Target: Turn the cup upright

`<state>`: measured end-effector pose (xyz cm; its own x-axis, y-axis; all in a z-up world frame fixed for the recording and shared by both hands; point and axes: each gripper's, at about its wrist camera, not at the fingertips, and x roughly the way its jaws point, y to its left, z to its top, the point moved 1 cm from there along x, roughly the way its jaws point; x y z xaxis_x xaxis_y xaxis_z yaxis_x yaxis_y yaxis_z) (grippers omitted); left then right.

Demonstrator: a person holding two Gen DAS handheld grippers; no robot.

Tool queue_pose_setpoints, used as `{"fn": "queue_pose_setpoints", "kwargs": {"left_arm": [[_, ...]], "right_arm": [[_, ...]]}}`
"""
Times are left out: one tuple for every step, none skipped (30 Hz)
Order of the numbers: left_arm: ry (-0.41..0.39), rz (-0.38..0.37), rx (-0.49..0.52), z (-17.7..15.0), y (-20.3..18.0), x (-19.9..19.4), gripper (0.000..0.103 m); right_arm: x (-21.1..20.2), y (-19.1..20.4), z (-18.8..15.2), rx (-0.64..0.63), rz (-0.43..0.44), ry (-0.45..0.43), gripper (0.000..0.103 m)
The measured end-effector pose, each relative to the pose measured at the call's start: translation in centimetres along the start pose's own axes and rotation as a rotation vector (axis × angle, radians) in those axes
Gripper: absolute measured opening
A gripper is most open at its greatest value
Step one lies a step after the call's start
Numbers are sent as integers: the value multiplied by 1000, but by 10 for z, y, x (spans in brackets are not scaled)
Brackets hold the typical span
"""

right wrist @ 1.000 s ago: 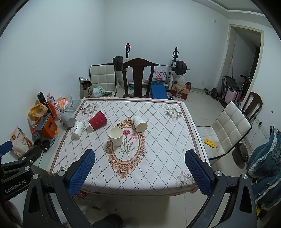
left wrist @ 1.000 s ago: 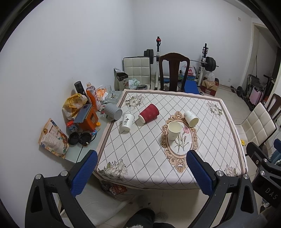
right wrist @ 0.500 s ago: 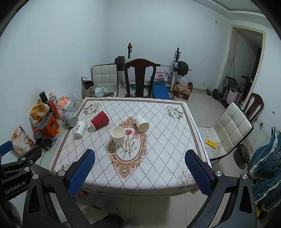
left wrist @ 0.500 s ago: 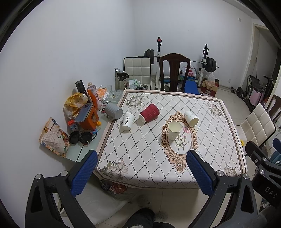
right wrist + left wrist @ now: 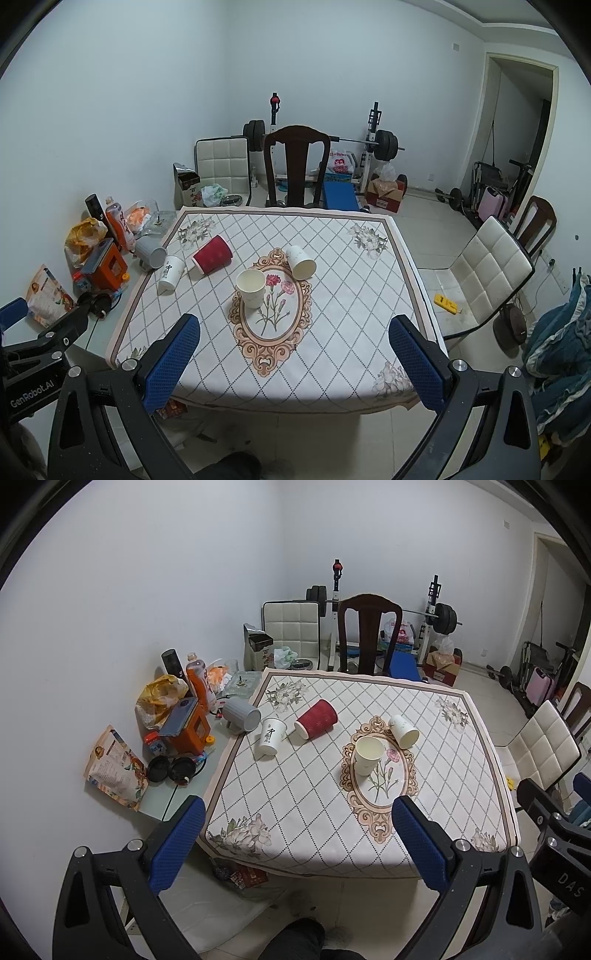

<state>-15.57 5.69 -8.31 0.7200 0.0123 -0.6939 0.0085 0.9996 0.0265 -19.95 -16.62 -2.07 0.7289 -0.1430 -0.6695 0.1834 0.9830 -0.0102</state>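
Note:
A red ribbed cup (image 5: 316,719) (image 5: 212,254) lies on its side on the patterned tablecloth (image 5: 332,812). A white cup with black writing (image 5: 271,736) (image 5: 171,272) lies tilted to its left. A plain cream cup (image 5: 368,754) (image 5: 251,283) stands upright on the floral oval. Another white cup (image 5: 403,731) (image 5: 301,261) lies on its side behind it. My left gripper (image 5: 298,843) and right gripper (image 5: 294,363) are both open and empty, held back from the table's near edge, far from the cups.
A grey cup (image 5: 241,715) lies at the table's left edge, beside a low side table with an orange box (image 5: 186,728), bottles, bags and headphones. A dark wooden chair (image 5: 368,631) stands behind the table. A white padded chair (image 5: 484,273) stands on the right.
Both views have shifted slightly; the table and cups sit a little nearer and further right in the right wrist view. No cup has moved.

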Motion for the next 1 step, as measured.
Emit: {"fn": "queue_pose_setpoints", "kwargs": {"left_arm": [[-1, -1, 2, 0, 0, 0, 103]], "right_arm": [[0, 0, 0, 0, 0, -1, 103]]}}
